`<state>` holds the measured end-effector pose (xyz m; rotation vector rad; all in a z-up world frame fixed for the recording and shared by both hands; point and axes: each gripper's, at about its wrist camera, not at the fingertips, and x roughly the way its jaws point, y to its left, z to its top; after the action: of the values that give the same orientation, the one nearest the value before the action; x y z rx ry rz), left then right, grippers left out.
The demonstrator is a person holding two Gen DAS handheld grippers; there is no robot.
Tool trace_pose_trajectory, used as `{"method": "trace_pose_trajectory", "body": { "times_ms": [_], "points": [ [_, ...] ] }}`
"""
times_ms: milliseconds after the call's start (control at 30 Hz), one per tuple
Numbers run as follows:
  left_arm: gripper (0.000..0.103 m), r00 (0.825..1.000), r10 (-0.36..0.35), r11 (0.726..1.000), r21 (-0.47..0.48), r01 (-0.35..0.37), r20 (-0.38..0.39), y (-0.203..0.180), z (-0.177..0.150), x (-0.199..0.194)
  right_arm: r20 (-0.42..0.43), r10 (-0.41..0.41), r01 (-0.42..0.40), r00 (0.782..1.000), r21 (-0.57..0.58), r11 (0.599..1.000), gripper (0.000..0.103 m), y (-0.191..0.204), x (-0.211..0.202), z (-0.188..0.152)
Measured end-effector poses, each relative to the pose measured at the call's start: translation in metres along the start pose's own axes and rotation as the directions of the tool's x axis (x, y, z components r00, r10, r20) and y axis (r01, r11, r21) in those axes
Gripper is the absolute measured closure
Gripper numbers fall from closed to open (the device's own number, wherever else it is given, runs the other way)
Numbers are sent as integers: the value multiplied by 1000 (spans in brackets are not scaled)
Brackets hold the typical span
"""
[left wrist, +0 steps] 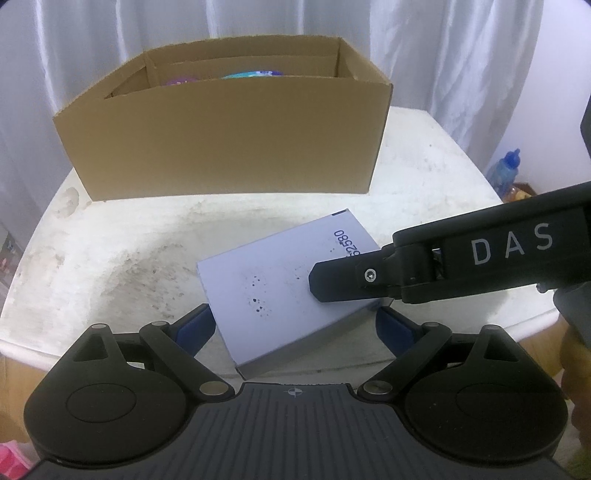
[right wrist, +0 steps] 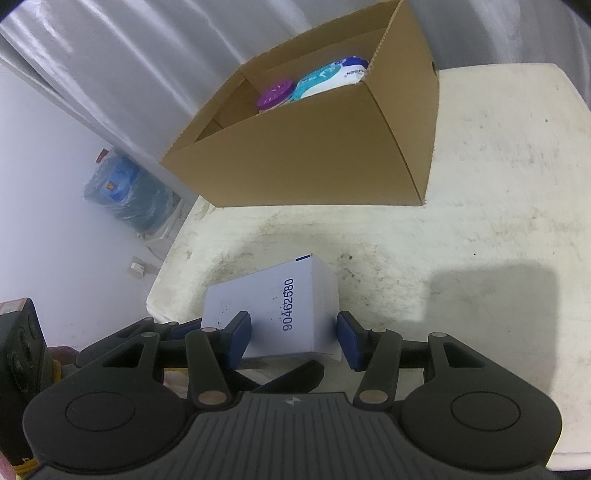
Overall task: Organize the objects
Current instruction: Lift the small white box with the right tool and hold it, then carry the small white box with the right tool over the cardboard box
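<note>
A white carton (left wrist: 280, 284) printed with the number 90462580 lies near the front edge of the white table (left wrist: 122, 236); it also shows in the right wrist view (right wrist: 280, 314). My left gripper (left wrist: 295, 325) is open, its blue pads on either side of the carton's near end. My right gripper (right wrist: 293, 338) is open around the carton's other end; in the left wrist view its finger (left wrist: 347, 277) reaches over the carton from the right. An open cardboard box (left wrist: 229, 125) stands behind, holding a purple-lidded jar (right wrist: 275, 94) and a teal and white pack (right wrist: 328, 77).
White curtains (left wrist: 92, 33) hang behind the table. A blue bottle (left wrist: 506, 171) stands beyond the table's right side. A large wrapped water jug (right wrist: 125, 188) sits on the floor left of the table. The table's worn top stretches right of the box (right wrist: 498, 166).
</note>
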<state>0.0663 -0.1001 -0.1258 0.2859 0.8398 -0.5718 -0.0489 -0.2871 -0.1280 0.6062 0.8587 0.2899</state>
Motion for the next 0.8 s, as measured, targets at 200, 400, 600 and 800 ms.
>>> {"method": "trace_pose_trajectory", "body": {
  "times_ms": [200, 400, 600, 800],
  "points": [
    [9, 1000, 5, 1000, 1, -5, 12, 0, 0, -4, 7, 3, -2, 1000, -7, 1000, 48, 3, -5, 0],
    [9, 1000, 12, 1000, 1, -12, 26, 1, 1, -8, 14, 7, -6, 1000, -15, 1000, 48, 5, -9, -1],
    [9, 999, 22, 1000, -2, -22, 48, 2, 0, -18, 22, 18, -17, 1000, -26, 1000, 48, 7, -12, 0],
    [9, 994, 45, 999, -23, -43, 99, 14, 10, -38, 43, 45, -41, 998, -86, 995, 48, 26, -17, 11]
  ]
}}
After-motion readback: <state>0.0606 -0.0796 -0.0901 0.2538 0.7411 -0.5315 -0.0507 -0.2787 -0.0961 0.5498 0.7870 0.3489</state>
